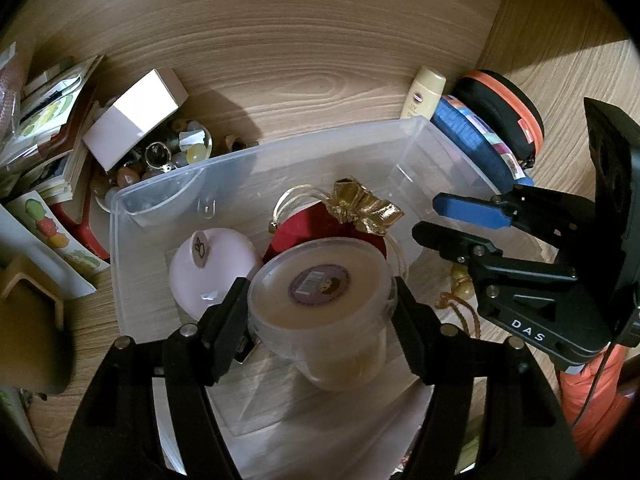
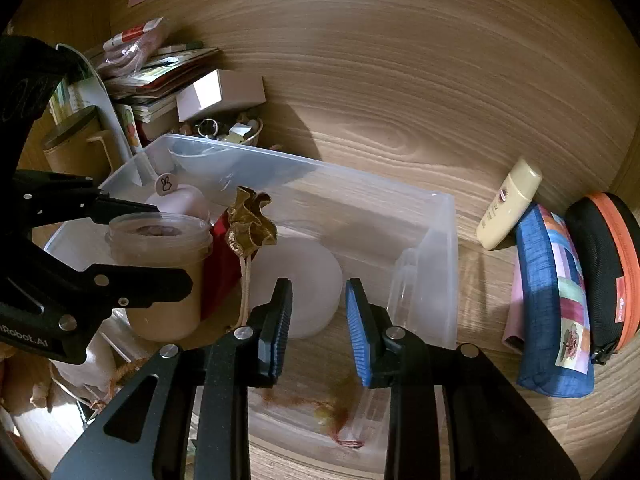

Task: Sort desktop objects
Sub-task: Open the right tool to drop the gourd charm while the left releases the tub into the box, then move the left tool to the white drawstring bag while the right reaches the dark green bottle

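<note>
A clear plastic bin [image 1: 280, 148] sits on the wooden desk. My left gripper [image 1: 319, 284] is shut on a translucent jar [image 1: 320, 300] of beige contents with a purple label on its lid. It holds the jar upright inside the bin; whether the jar touches the floor I cannot tell. Behind the jar lie a pink round case [image 1: 216, 264] and a red pouch with a gold top [image 1: 360, 204]. My right gripper [image 2: 318, 282] hovers over the bin's near right part, its blue pads a narrow gap apart with nothing between them. It appears in the left view as the right gripper [image 1: 426, 216].
Left of the bin are a white box [image 1: 132, 120], a bowl of trinkets [image 1: 168, 156] and stacked booklets [image 1: 52, 120]. To its right stand a sunscreen bottle [image 2: 508, 204], a blue patchwork pouch [image 2: 552, 300] and a black case with orange zip [image 2: 608, 264]. An orange tassel [image 1: 460, 304] lies beside the bin.
</note>
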